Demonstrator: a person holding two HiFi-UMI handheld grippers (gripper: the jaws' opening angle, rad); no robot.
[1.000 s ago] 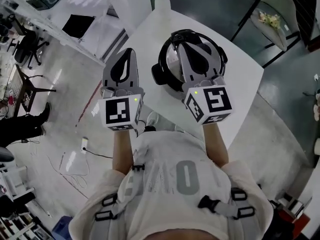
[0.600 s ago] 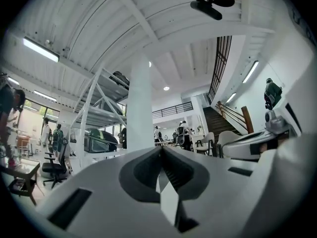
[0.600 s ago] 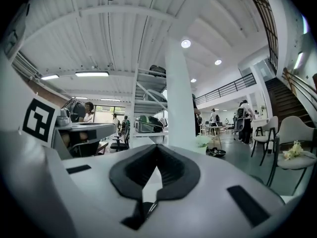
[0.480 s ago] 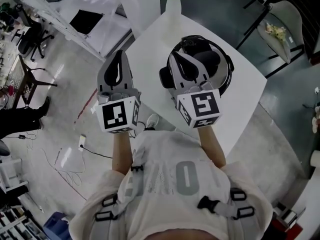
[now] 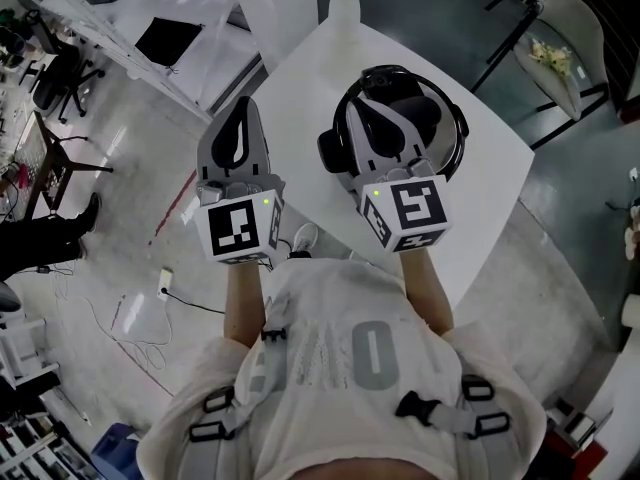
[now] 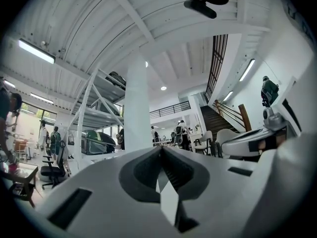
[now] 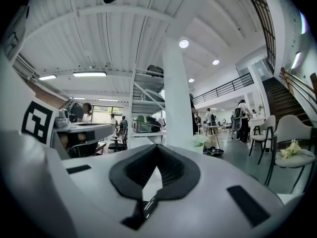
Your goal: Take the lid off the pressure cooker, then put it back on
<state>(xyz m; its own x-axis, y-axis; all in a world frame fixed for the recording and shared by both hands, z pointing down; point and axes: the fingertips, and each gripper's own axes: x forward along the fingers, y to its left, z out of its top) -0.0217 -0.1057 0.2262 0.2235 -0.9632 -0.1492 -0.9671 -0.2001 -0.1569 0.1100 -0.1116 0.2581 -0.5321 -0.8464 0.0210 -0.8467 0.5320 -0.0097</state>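
Now | left gripper [image 5: 242,106] was clenched, empty | right gripper [image 5: 356,108] was clenched, empty, above cooker [image 5: 457,156] | lid [image 5: 422,116] sat on

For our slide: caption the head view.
Left gripper and right gripper, both shut, hover; pressure cooker below the right.

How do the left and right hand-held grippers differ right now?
The right hand-held gripper hangs above the pressure cooker; the left hand-held gripper sits beside it, over the edge of the table. The right's marker cube looks turned at an angle, the left's squarer to the camera. Both are shut and empty.
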